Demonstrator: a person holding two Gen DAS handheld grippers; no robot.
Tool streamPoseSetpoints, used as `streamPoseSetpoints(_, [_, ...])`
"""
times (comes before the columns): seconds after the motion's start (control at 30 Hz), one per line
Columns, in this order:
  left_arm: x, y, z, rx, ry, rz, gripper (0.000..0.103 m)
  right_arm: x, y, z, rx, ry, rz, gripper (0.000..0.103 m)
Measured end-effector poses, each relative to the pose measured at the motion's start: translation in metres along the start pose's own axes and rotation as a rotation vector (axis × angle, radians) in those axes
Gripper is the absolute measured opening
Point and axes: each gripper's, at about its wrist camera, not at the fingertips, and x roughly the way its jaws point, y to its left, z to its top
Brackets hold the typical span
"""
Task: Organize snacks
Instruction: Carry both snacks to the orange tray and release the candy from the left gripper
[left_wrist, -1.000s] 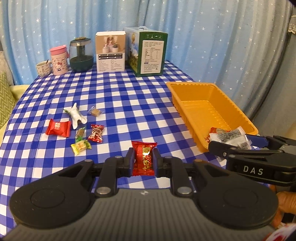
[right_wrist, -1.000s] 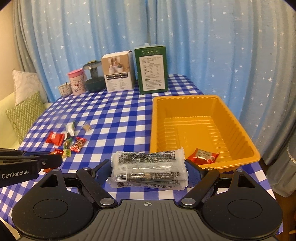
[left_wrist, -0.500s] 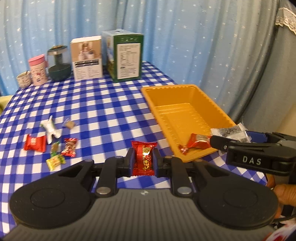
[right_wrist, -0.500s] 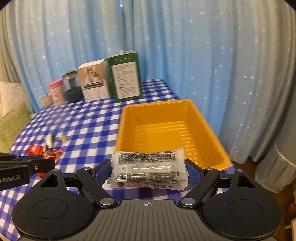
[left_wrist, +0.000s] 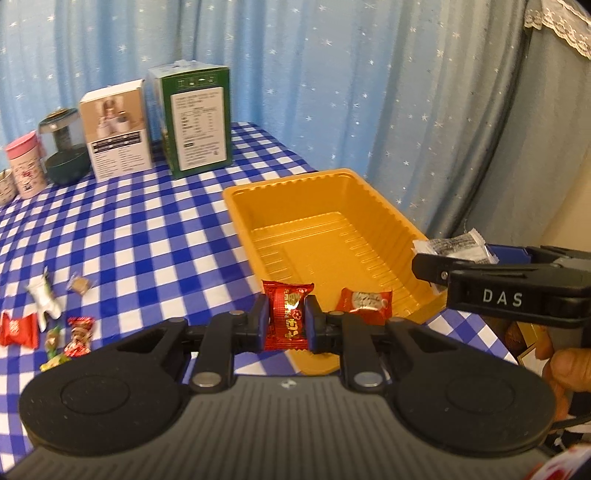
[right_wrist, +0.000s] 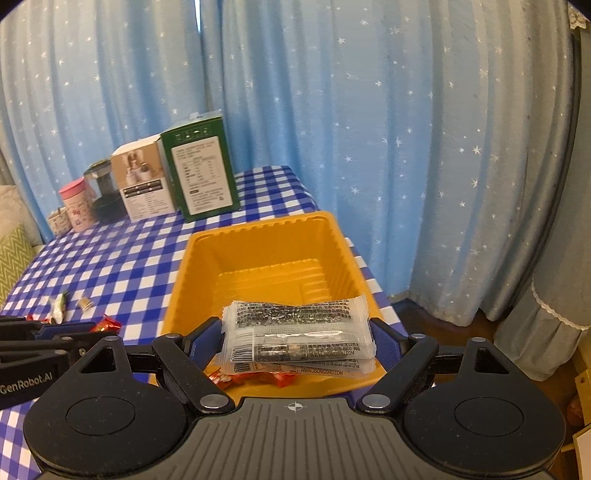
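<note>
Left wrist view: the left gripper (left_wrist: 286, 324) is clamped on a red candy packet (left_wrist: 287, 317), held upright between the blue pads at the near left corner of the orange tray (left_wrist: 388, 212). A second red packet (left_wrist: 364, 301) lies inside the tray at its near end. The right gripper (left_wrist: 424, 264) enters from the right, level with the tray's near right rim, carrying clear packets (left_wrist: 458, 245). The table carries a blue-and-white checked cloth (left_wrist: 147, 236); blue star-print curtains (left_wrist: 332, 74) hang behind. Loose sweets (left_wrist: 79, 330) lie well left of the tray. At the far edge stand a green box (left_wrist: 199, 122), a white box (left_wrist: 118, 129), a dark jar (left_wrist: 64, 151) and a pink cup (left_wrist: 26, 166).

Right wrist view: the right gripper (right_wrist: 297, 338) grips a stack of clear packets (right_wrist: 297, 338) with its jaws wide, over the near end of the orange tray (right_wrist: 266, 243). Red wrappers (right_wrist: 258, 376) show beneath the stack on the tray floor. The left gripper (right_wrist: 55, 332) sits at the left edge, just beside the tray. A patterned cushion (right_wrist: 14, 254) lies far left.
</note>
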Motion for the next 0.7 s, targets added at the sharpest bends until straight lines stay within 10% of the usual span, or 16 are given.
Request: streamPoseSetpoints(0.7, [0.067,-0.021,0.011,0.052,0.026,-0.085,0.019,0.035,-0.032,0.009,0.054,0.021,-0.029,0.084])
